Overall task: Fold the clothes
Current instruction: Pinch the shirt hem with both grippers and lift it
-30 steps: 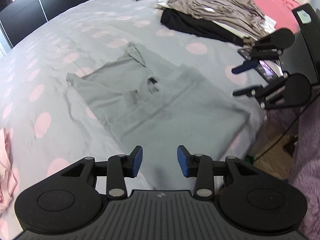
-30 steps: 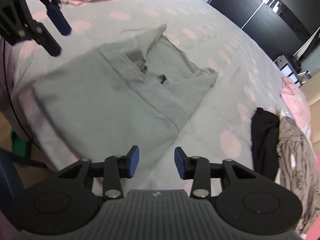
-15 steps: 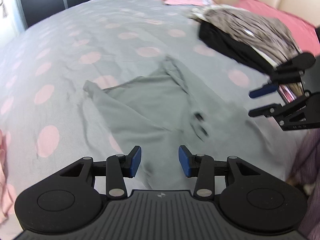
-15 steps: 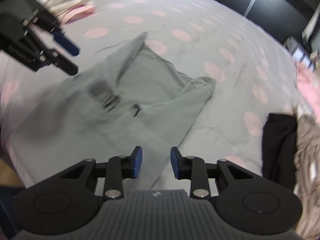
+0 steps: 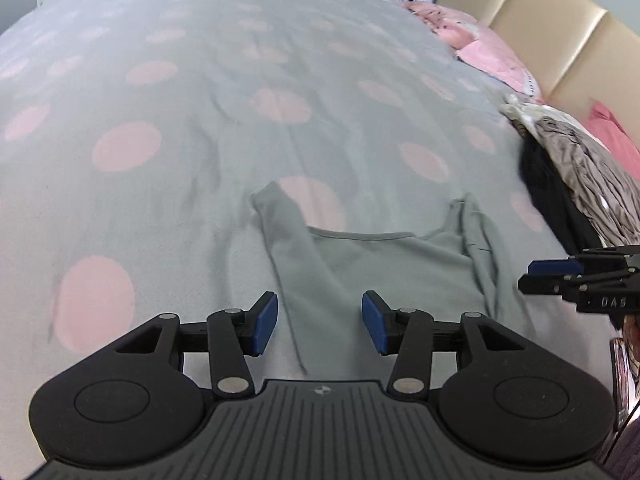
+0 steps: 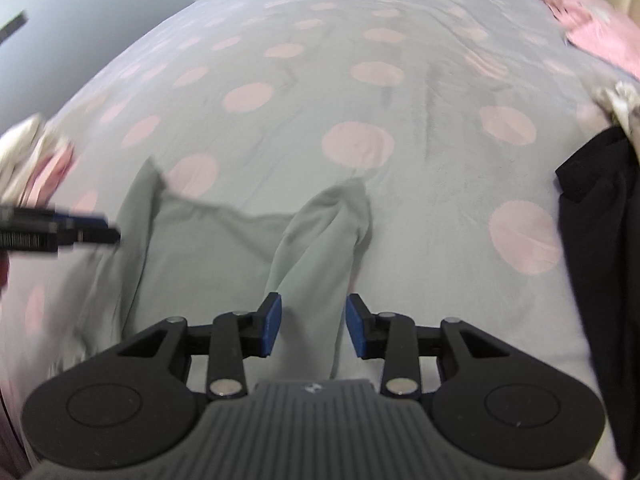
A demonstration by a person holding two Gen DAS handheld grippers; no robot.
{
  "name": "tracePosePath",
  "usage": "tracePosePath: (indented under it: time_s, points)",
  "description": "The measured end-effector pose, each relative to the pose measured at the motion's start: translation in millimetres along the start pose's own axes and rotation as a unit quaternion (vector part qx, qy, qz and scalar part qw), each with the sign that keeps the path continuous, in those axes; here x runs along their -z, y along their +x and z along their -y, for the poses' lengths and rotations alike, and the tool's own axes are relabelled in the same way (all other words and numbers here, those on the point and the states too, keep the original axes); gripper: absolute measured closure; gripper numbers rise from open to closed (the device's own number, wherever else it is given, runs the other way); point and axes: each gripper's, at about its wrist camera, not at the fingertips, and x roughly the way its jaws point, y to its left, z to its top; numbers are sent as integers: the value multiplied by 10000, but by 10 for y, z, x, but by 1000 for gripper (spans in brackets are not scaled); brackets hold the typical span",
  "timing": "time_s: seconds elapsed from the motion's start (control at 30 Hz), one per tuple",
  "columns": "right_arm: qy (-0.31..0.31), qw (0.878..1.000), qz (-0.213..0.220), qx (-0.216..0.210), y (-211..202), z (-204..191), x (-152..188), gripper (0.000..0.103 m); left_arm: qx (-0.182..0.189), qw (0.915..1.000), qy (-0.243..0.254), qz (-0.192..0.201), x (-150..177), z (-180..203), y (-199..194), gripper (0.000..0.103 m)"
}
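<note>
Both grippers, left (image 5: 319, 322) and right (image 6: 313, 326), are wide open over the gray shirt (image 5: 384, 268). Grab each side evenly, then fold it flat.

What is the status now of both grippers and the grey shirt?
Left gripper open, right gripper open, each over a folded-in sleeve. Grey shirt flat on spotted duvet, ungripped. Clothes pile lies apart, right.

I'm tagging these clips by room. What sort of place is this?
Most likely a bedroom: a bed with a grey, pink-dotted duvet, a padded beige headboard, and pink pillows at its head.
</note>
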Motion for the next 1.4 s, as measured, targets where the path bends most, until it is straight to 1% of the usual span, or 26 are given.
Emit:
tracePosePath:
  time_s: [0.1,0.23,0.33,0.37,0.4,0.43,0.47,0.57,0.7,0.87,0.93,1.13,1.27,1.4]
  points:
    - [293,9995,12,-103,143,89,-124,60,-14,10000,-16,-34,-45,-79,132,58]
    - [520,9985,5,-189,333,152,-232,59,-7,9999,-104,-47,-116,-182,292,58]
    - [677,9974,-2,-246,474,195,-307,60,16,9999,-131,60,-182,-219,351,62]
    - [729,9970,-4,-266,522,210,-332,61,6,9999,-101,96,-201,-211,364,66]
    - [722,9970,2,-268,552,209,-345,69,1,9999,-46,121,-214,-194,372,70]
    - [645,9976,21,-268,555,190,-346,77,11,9999,18,142,-220,-175,374,77]
    - [592,9978,47,-286,540,179,-350,87,39,9998,71,169,-226,-157,370,85]
    - [529,9979,137,-341,440,176,-370,93,198,9994,116,262,-250,-124,306,96]
    - [477,9966,381,-547,149,187,-389,93,448,9976,170,495,-276,-81,83,97]
    - [268,9928,786,-860,-340,135,-320,93,873,9912,184,976,-236,-61,-407,97]
    - [110,9900,983,-1007,-561,89,-252,93,1058,9874,213,1157,-180,-52,-624,97]
    - [-599,9790,1412,-1340,-1197,-82,112,93,1437,9752,658,1548,145,77,-1240,97]
    - [-1168,9694,1537,-1515,-1517,-159,482,93,1672,9654,1240,1573,421,240,-1538,97]
    - [-1743,9583,1531,-1666,-1754,-165,859,93,1897,9547,1905,1277,631,418,-1725,97]
